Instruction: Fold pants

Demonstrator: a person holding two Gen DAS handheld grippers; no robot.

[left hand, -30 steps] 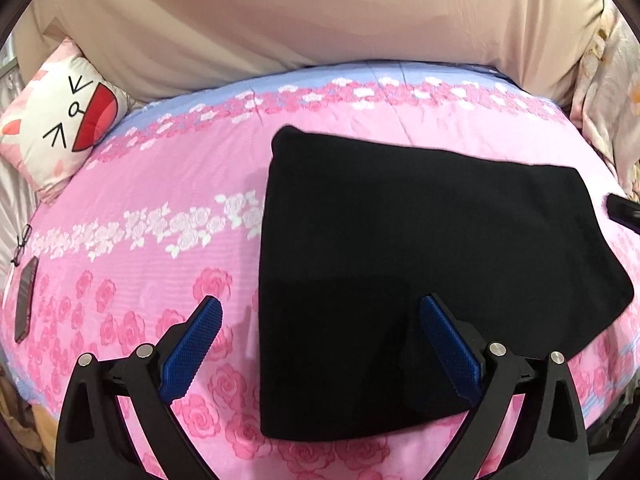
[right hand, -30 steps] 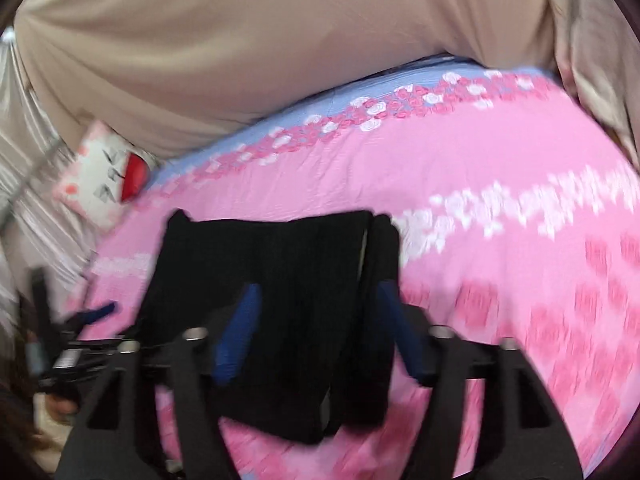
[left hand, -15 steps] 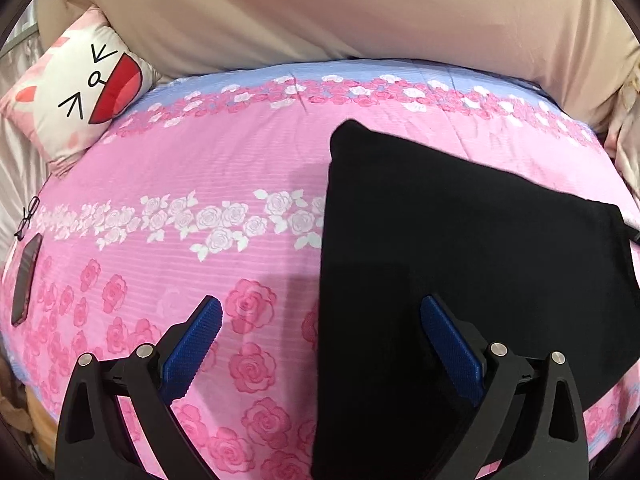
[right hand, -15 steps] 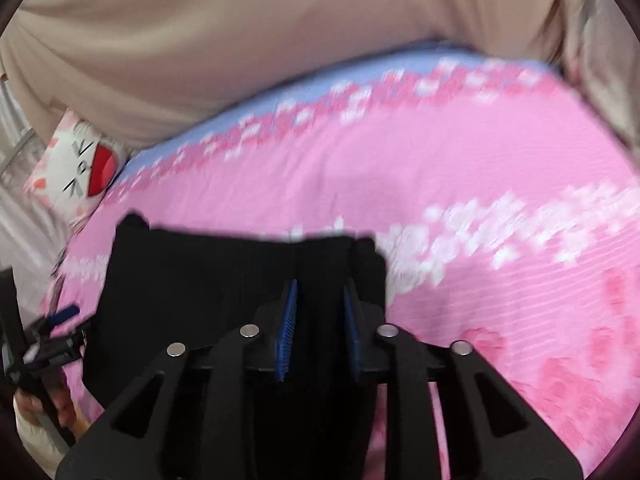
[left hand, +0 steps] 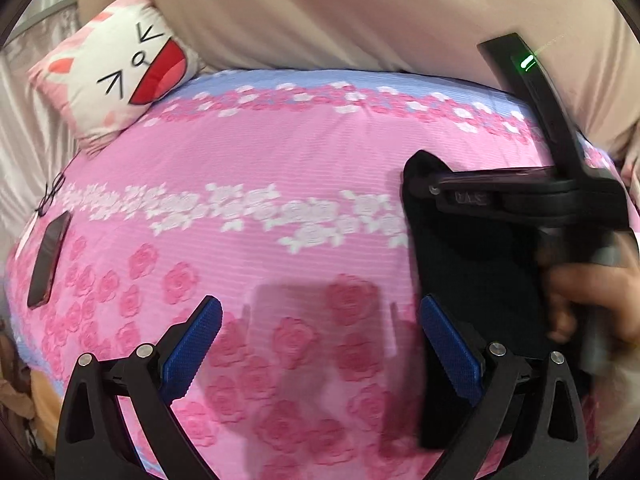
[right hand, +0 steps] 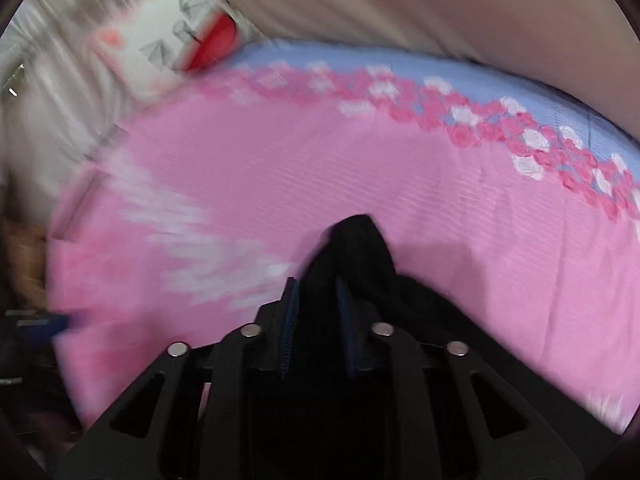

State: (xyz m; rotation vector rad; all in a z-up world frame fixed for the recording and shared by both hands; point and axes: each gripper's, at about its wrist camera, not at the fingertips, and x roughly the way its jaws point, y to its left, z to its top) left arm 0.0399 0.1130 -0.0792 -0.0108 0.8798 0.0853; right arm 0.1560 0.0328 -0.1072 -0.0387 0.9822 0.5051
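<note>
The black pants [left hand: 472,280] lie on the pink floral bedsheet [left hand: 260,152], at the right of the left wrist view. My left gripper [left hand: 320,308] hangs open above bare sheet; its right finger [left hand: 444,336] overlaps the pants' left edge. My right gripper [right hand: 316,288] is closing, its blue pads pinching a bunched fold of the pants [right hand: 360,248], which is lifted off the sheet. In the left wrist view the right gripper [left hand: 428,184] reaches in from the right, with a hand [left hand: 592,292] on its handle, and holds the pants' upper corner.
A cat-face pillow [left hand: 120,68] leans at the bed's far left. A dark phone [left hand: 48,260] and a pair of glasses [left hand: 52,196] lie near the sheet's left edge. A beige cover [left hand: 340,12] rises behind the bed.
My right gripper shut on the pants' edge and swept it fast across the bed, coming into the left wrist view. My left gripper slid left, off the pants and over the sheet.
</note>
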